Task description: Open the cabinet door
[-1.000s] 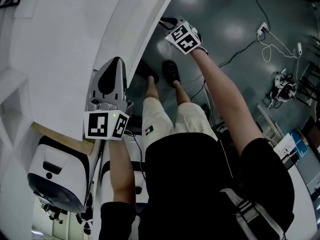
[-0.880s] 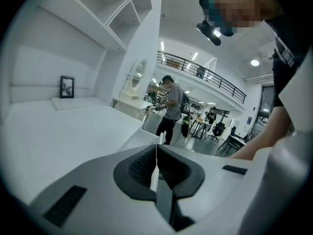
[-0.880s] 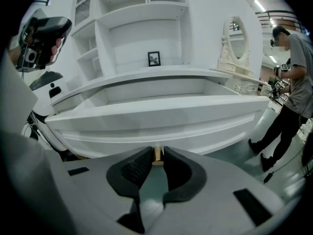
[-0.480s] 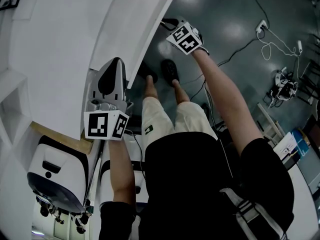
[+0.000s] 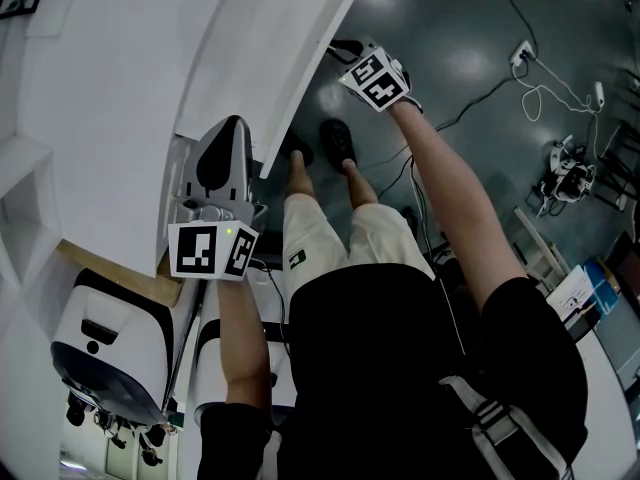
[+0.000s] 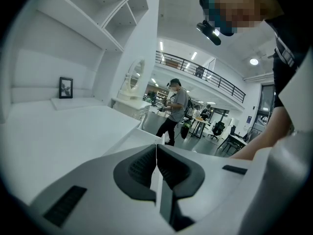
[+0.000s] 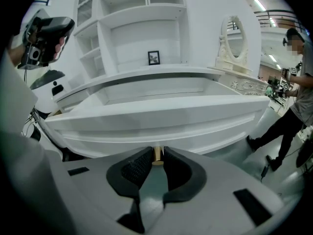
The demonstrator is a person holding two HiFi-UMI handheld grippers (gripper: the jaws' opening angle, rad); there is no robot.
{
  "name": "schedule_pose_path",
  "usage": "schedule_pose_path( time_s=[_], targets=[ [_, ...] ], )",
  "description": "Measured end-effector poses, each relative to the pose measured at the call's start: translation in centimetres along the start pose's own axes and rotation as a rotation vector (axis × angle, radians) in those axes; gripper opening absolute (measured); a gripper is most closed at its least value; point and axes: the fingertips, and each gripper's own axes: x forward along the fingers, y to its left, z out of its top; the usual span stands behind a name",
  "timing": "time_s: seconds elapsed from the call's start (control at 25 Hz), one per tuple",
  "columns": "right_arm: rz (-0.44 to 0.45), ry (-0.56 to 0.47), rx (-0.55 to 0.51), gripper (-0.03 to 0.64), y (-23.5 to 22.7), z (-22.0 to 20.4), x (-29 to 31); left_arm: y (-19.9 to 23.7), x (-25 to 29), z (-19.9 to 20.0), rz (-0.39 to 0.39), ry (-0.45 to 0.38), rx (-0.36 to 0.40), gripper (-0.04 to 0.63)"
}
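Starting at the right gripper (image 7: 156,152), we see its two dark pads pressed on a small brass-coloured knob (image 7: 157,156), one pad on each side, so the jaws stand apart only by the knob's width. The knob juts from the cabinet door (image 7: 156,115), a white panel that bows outward in a shallow curve with a raised moulding along its face. The door lies straight ahead of the jaws, and a shadowed gap shows between its upper edge and the white countertop (image 7: 146,75) behind it. From the head view we find the same cabinet door (image 5: 250,68) as a broad white curve at upper left, its free edge out over the dark floor (image 5: 470,28). The right gripper (image 5: 338,48) is at that edge, at the end of an outstretched arm.

The left gripper (image 6: 156,150) has its jaws brought together, pad against pad, holding nothing. It hangs over the countertop (image 6: 63,131), and in the head view the left gripper (image 5: 230,128) sits nearer our body than the right one.

Beyond the countertop rises a white shelf unit (image 7: 142,18) divided into open compartments. In its wide middle recess a small framed picture (image 7: 153,58) stands upright against the back wall. We cannot tell what the upper compartments hold. An ornate white mirror (image 7: 234,35) stands to the right of the unit. Cables (image 5: 530,78) trail across the floor.
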Motion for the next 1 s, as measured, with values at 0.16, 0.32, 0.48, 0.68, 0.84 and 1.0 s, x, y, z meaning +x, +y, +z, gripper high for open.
schedule_pose_path(
  time_s=[0.16,0.32,0.48,0.68,0.84,1.0],
  targets=[
    [-0.001,0.007,-0.004,0.091,-0.1,-0.6,-0.6,-0.5,-0.1,-0.1,-0.001,-0.001,0.001,0.023],
    [-0.002,0.011,0.0,0.091,0.0,-1.4,-1.2,-1.1,-0.4,-0.3,-0.002,-0.002,0.004,0.025],
    [0.005,0.014,0.001,0.091,0.0,-1.9,-1.6,-1.9,-0.5,-0.5,0.0,-0.003,0.006,0.023],
    [0.008,0.013,-0.003,0.091,0.0,-1.9,-1.6,-2.3,-0.6,-0.6,0.005,-0.003,0.007,0.023],
    [-0.006,0.017,-0.001,0.092,-0.2,-1.9,-1.8,-2.9,-1.0,-0.5,0.011,-0.01,0.009,0.024],
    [-0.03,0.039,-0.018,0.095,-0.2,-2.0,-2.0,-3.2,-1.7,-0.1,0.028,-0.026,0.012,0.025]
  ],
)
